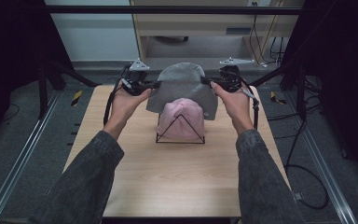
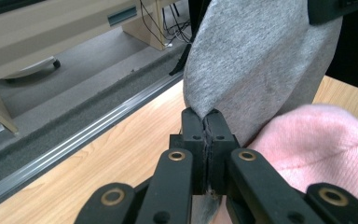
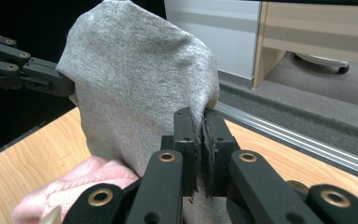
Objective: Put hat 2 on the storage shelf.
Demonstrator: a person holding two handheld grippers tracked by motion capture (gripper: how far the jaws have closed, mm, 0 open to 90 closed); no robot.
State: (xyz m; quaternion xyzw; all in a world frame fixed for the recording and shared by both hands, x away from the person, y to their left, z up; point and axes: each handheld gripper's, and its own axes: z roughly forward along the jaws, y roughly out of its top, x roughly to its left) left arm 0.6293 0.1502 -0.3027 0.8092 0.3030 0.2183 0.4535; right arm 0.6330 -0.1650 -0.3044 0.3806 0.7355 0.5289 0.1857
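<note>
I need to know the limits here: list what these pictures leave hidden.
- High view: the far part of the pink hat, behind the grey hat.
- High view: the wire stand's upper part, under the pink hat.
- Left gripper view: grey hat's top, cut off by the edge.

Grey hat (image 1: 182,88): matt knitted jersey cloth. Pink hat (image 1: 182,116): fuzzy, soft knit. Table (image 1: 168,177): smooth wood-grain laminate; stand (image 1: 181,135): thin black wire.

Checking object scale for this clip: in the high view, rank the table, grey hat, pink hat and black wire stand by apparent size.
1. table
2. grey hat
3. pink hat and black wire stand: alike in extent and overlapping, so I won't rank them.
</note>
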